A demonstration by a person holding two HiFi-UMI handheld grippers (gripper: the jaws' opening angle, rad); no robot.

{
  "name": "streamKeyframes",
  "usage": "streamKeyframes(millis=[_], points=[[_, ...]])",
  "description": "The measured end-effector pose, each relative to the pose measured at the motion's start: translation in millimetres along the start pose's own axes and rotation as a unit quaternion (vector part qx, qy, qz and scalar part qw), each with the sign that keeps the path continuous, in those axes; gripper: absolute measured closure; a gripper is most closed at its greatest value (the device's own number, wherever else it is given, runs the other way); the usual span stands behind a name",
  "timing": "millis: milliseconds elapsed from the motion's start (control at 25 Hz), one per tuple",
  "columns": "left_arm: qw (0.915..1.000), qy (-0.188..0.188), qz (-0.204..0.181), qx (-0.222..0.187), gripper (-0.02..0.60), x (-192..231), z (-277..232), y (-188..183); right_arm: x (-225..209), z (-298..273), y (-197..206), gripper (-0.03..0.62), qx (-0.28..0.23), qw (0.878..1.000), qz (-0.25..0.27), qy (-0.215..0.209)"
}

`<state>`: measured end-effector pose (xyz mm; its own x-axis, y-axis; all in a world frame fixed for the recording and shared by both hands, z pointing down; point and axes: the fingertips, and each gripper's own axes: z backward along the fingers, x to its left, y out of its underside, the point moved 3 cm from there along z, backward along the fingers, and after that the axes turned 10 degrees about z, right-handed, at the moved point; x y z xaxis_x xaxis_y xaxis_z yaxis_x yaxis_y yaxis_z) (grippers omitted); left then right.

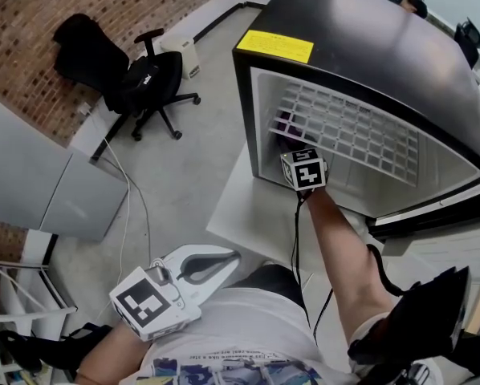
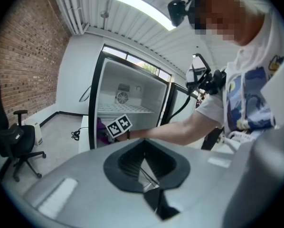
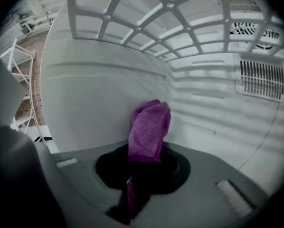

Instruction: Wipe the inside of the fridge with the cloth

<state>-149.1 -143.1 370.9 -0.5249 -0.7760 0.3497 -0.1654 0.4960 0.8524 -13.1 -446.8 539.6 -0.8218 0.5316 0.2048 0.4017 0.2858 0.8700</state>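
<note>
Purple cloth (image 3: 149, 127) held inside the open fridge (image 1: 368, 46)
The cloth is pinched between the jaws of the right gripper (image 3: 141, 175), which is reached in beneath the white wire shelf (image 1: 344, 127), close to an inner wall. The left gripper (image 2: 144, 172) is held outside at the person's waist, jaws pressed together on nothing.

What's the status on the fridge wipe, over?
Right hand-held gripper shut on purple cloth, inside fridge below shelf. Left hand-held gripper shut, empty, held low outside fridge. Nothing in the way.

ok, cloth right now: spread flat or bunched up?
Bunched up. The cloth sticks up as a folded wad, clamped in the right gripper, inside the fridge under its wire shelf.
</note>
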Motion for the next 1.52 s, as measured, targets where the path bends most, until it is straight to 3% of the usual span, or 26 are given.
streamKeyframes(millis=[280, 840, 1040, 1200, 1320, 1520], points=[[0.9999, 0.013, 0.006, 0.007, 0.575, -12.2, 4.7, -4.1, 27.3, 19.1, -4.0, 0.542, -0.02, 0.999, -0.006, -0.043], [0.9984, 0.053, 0.001, 0.018, 0.575, -42.5, 54.6, 15.9, 110.2, 74.0, 7.9, 0.542, -0.004, 0.997, -0.001, -0.071], [0.9981, 0.057, -0.001, 0.022, 0.575, -41.1, 75.3, 29.3, 112.7, 98.5, 4.7, 0.542, -0.018, 0.999, -0.017, -0.043], [0.9983, 0.049, 0.012, 0.029, 0.575, -34.3, 76.5, 35.4, 78.1, 115.8, 2.5, 0.542, -0.031, 0.999, -0.038, 0.025], [0.9976, 0.064, 0.01, 0.024, 0.575, -38.9, 68.9, 34.4, 47.2, 117.6, 4.1, 0.542, -0.025, 0.997, -0.041, 0.066], [0.9981, 0.059, 0.012, 0.015, 0.575, -33.9, 55.0, 22.2, 13.3, 92.4, -4.1, 0.542, -0.02, 0.996, -0.03, 0.087]])
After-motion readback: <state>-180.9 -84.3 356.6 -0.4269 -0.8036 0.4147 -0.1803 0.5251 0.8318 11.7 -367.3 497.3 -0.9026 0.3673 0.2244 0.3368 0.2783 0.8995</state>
